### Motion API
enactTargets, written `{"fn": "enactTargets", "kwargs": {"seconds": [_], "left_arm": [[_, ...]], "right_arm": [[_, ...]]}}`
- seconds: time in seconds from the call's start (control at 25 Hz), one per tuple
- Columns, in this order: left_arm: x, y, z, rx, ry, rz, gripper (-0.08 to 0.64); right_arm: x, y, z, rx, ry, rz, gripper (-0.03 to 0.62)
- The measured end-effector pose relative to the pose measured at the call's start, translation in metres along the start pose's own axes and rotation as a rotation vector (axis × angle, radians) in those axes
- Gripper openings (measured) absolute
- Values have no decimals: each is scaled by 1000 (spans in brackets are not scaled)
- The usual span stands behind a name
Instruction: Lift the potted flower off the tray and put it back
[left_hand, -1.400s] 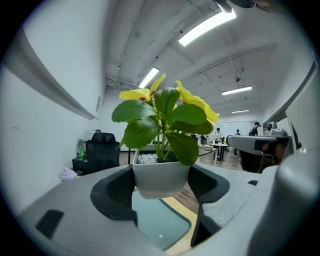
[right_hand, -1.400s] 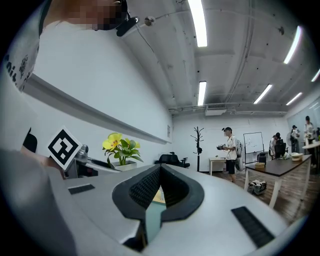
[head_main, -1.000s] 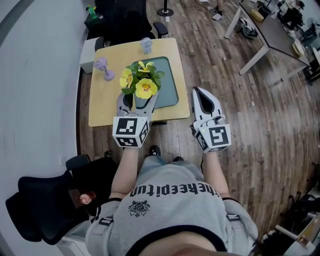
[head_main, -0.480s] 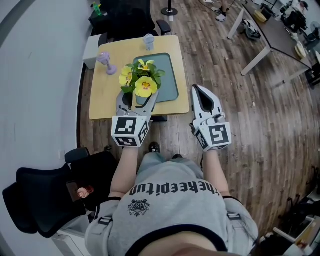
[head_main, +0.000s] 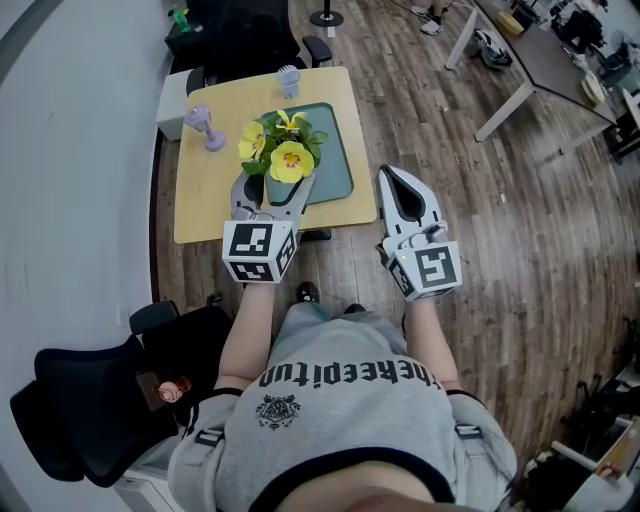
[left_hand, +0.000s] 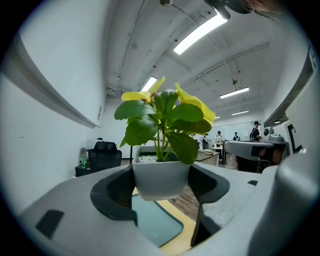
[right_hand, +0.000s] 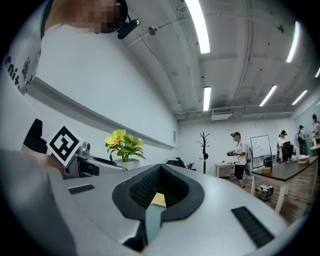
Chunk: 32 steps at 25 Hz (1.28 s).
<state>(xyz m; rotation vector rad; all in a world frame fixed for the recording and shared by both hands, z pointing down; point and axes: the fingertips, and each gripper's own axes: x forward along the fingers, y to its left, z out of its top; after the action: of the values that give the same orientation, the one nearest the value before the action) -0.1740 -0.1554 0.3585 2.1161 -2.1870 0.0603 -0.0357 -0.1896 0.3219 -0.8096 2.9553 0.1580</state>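
Item: potted flower (head_main: 283, 160) – yellow blooms, green lvs, white pot w/ pale gravel on top.
Location: held in the air over near-left part of tray (head_main: 337, 170); left gripper view shows pot base (left_hand: 160, 184) clear of the teal tray (left_hand: 150, 220) below.
Left gripper (head_main: 272, 195): jaws clamped on both sides of pot, plant upright.
Right gripper (head_main: 392, 178): jaws closed tip to tip, nothing held; off the table, over wood floor by near-right corner.
Table (head_main: 205, 205): light wood, square; tray sits right of centre.
Other: lilac stemmed piece (head_main: 203, 126) at left, small grey piece (head_main: 288, 80) at far edge.
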Motion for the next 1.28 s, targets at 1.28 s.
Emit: {"fn": "enactTargets", "kwargs": {"seconds": [1.28], "left_arm": [[115,58,-89,-33,176,-138,333]], "right_arm": [[37,-16,-42,2,111,-197,2]]}}
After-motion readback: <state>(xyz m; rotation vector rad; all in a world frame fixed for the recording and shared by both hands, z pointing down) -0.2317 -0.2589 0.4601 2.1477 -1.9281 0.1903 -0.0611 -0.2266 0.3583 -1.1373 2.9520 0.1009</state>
